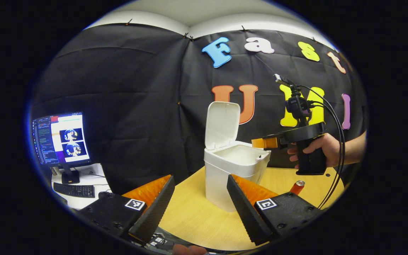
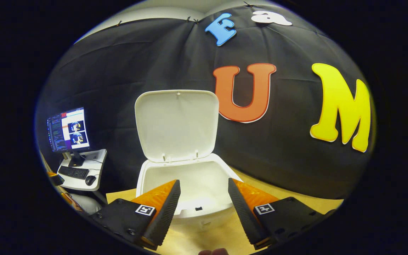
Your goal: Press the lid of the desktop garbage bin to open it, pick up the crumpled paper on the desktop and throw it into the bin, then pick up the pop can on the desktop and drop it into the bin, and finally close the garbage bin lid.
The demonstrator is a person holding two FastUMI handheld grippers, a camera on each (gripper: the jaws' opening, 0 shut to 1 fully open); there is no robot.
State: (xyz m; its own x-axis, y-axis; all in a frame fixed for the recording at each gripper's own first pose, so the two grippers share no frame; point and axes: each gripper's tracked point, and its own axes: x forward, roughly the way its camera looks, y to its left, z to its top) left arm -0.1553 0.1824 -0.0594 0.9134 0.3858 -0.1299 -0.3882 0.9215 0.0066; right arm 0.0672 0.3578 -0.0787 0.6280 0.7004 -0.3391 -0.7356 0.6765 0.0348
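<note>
Here, bin [image 2: 190, 177] lid [image 2: 175, 124] upright, right claw [image 2: 204, 202] spread empty above it, left claw [image 1: 200, 202] spread empty, can [image 1: 298, 187] on table [image 1: 197, 216]

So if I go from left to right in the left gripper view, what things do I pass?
Monitor → keyboard → open white bin → pop can → hand holding the right gripper.
</note>
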